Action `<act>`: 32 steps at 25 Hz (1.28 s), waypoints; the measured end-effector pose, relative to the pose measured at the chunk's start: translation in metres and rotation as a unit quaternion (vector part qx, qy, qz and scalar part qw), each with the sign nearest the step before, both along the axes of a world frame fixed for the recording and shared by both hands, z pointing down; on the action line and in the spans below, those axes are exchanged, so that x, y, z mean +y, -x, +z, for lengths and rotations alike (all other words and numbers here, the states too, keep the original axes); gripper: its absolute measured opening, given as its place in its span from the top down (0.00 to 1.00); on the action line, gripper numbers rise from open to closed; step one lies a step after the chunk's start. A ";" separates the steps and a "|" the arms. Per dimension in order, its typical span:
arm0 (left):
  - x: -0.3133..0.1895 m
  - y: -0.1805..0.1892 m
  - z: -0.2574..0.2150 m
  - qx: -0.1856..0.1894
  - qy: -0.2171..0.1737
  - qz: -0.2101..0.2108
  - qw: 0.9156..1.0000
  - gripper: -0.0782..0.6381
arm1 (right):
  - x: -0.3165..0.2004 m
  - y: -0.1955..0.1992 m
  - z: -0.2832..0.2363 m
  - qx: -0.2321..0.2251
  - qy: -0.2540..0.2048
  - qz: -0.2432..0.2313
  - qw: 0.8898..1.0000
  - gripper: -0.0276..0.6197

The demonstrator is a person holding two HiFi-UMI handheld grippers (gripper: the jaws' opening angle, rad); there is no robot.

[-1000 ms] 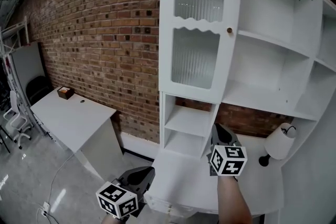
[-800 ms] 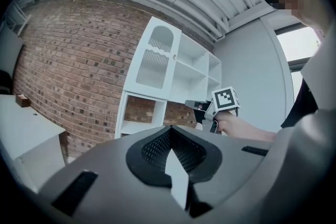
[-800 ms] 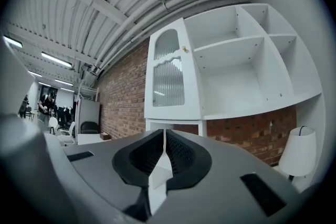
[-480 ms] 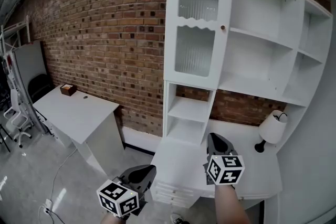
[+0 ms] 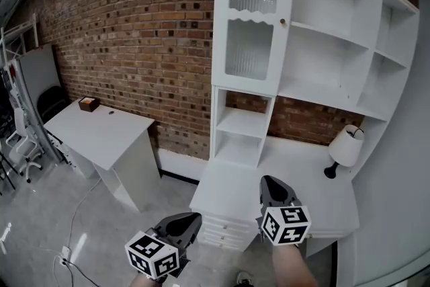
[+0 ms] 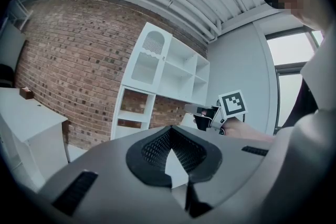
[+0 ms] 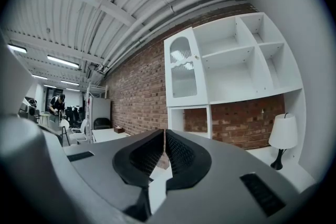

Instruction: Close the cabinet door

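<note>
The tall white cabinet door [image 5: 254, 20], with ribbed glass panes and a small round knob [image 5: 283, 21], lies flush with the front of the white shelf unit [image 5: 336, 44]. Both grippers are held low, well back from it, pointing level toward the unit. My left gripper [image 5: 190, 218] is shut with nothing between its pads. My right gripper [image 5: 269, 181] is also shut and empty. The left gripper view shows its own closed jaws, the door [image 6: 149, 55] far off, and the right gripper [image 6: 197, 109] ahead. The right gripper view shows the door [image 7: 184, 73] beyond its meeting jaws.
A white desk top [image 5: 295, 171] with drawers [image 5: 218, 232] juts out below the shelves, and a white lamp [image 5: 344, 148] stands on it. A separate white table [image 5: 101, 134] with a small brown box [image 5: 88, 103] stands against the brick wall. Chairs and a floor cable sit far left.
The cabinet has drawn farther away and smaller in the head view. Both grippers have pulled back from it, and more floor and the drawers now show.
</note>
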State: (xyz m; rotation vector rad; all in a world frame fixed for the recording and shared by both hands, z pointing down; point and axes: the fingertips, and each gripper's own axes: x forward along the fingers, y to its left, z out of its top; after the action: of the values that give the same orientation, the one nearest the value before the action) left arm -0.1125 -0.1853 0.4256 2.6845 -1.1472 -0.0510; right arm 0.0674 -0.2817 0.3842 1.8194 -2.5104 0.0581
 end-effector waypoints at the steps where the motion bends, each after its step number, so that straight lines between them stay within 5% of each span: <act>1: 0.002 0.000 0.001 0.000 0.001 -0.001 1.000 0.88 | 0.003 0.001 0.002 -0.001 0.002 -0.002 1.000 0.90; 32: 0.012 -0.025 -0.012 0.000 -0.012 -0.010 1.000 0.88 | 0.035 -0.017 0.003 -0.006 0.000 -0.013 1.000 0.91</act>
State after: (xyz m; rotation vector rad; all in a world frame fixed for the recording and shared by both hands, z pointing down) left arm -0.0877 -0.1731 0.4137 2.6941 -1.1803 -0.0695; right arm 0.0843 -0.2471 0.3869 1.7910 -2.5427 0.0675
